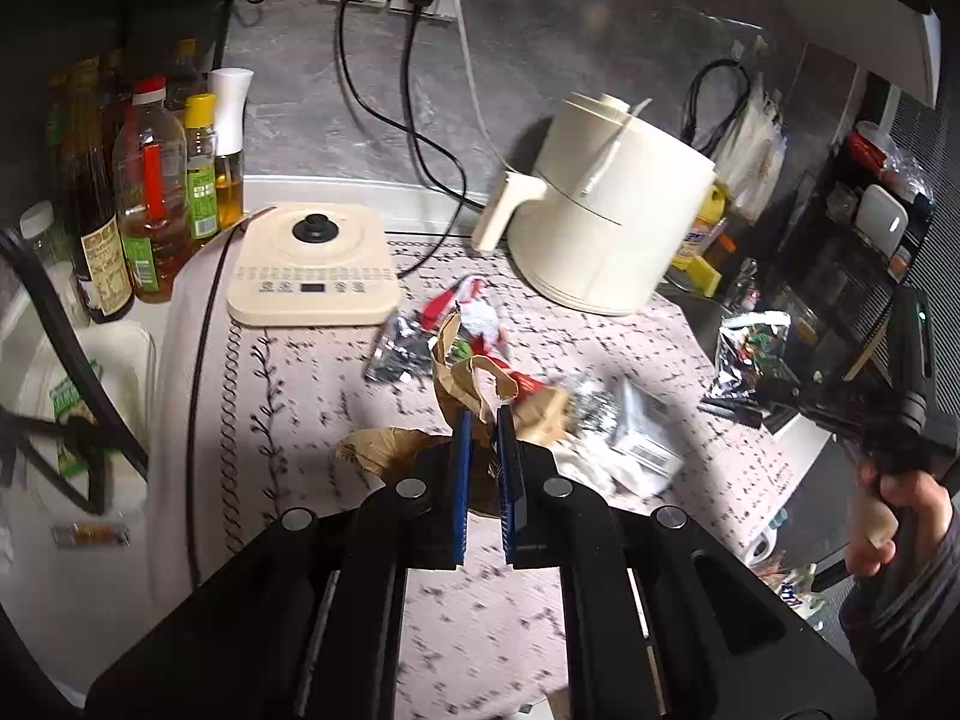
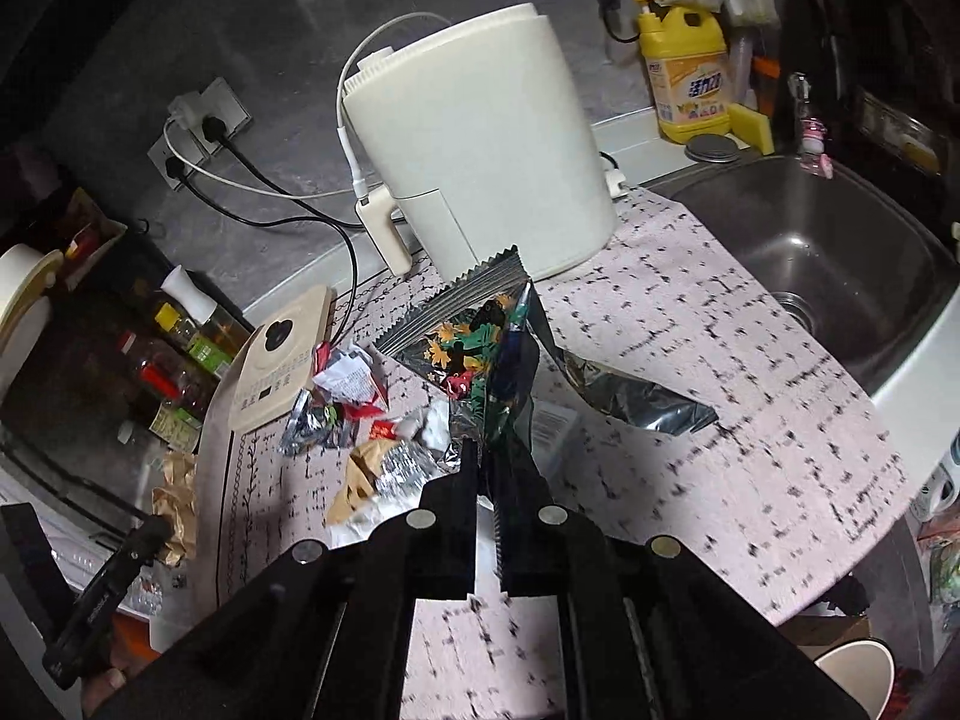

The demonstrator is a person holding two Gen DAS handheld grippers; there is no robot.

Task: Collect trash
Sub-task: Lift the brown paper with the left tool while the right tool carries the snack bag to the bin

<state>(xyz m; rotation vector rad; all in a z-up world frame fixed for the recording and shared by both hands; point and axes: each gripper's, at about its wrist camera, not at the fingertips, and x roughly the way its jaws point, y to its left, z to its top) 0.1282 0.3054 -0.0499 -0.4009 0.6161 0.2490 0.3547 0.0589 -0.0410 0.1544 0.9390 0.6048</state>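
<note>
My left gripper is shut on a crumpled brown paper bag and holds it over the patterned counter mat. My right gripper is shut on a foil snack bag with a green and orange leaf print, lifted above the mat; that bag also shows at the right of the left wrist view. More trash lies on the mat: a silver wrapper, a red and white wrapper, white tissue and a torn foil piece.
A cream air fryer stands at the back with a cream induction cooker to its left. Oil and sauce bottles line the left side. A steel sink and a yellow detergent bottle are on the right.
</note>
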